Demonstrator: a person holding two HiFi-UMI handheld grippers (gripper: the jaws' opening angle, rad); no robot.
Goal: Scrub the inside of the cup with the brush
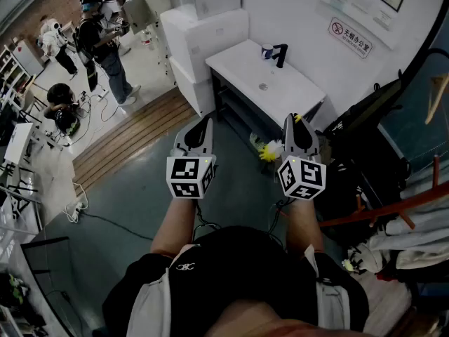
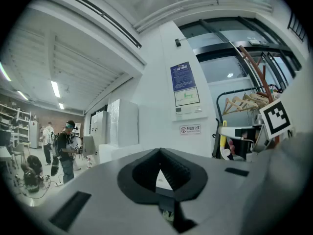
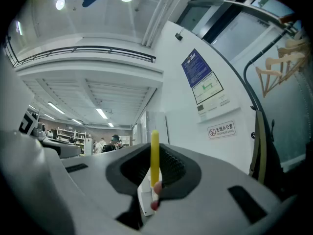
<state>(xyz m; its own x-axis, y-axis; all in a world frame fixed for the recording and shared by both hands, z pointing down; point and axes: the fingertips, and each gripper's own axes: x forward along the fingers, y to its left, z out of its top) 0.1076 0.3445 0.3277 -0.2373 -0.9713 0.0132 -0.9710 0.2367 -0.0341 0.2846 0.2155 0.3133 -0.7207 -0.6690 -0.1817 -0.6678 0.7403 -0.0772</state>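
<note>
standing well back from the white rectangular tabletop (image 1: 298, 93) against the wall, both grippers held out side by side, about level, over the grey floor (image 1: 140, 188). left gripper (image 1: 203, 128) empty, its black ribbed fingers (image 2: 142, 173) pressed fully together with nothing between them. right gripper (image 1: 296, 123) clamped on a slim yellow plastic brush handle (image 3: 154, 148), standing upright between its fingers (image 3: 172, 168); in the head view just the yellow tip showing above the gripper's nose. something pale and a reddish bit below the handle in the right gripper view, too blurred to name. small dark blue cup (image 1: 267, 51) upright at the far end of the tabletop, just beside a black angular tap (image 1: 280, 55), well apart from both grippers. round drain (image 1: 263, 86) near the middle of the tabletop. yellow tuft (image 1: 270, 151) low beside the right gripper; brush head or not, cannot tell. other people (image 1: 105, 41) far off at the upper left of the head view.
</note>
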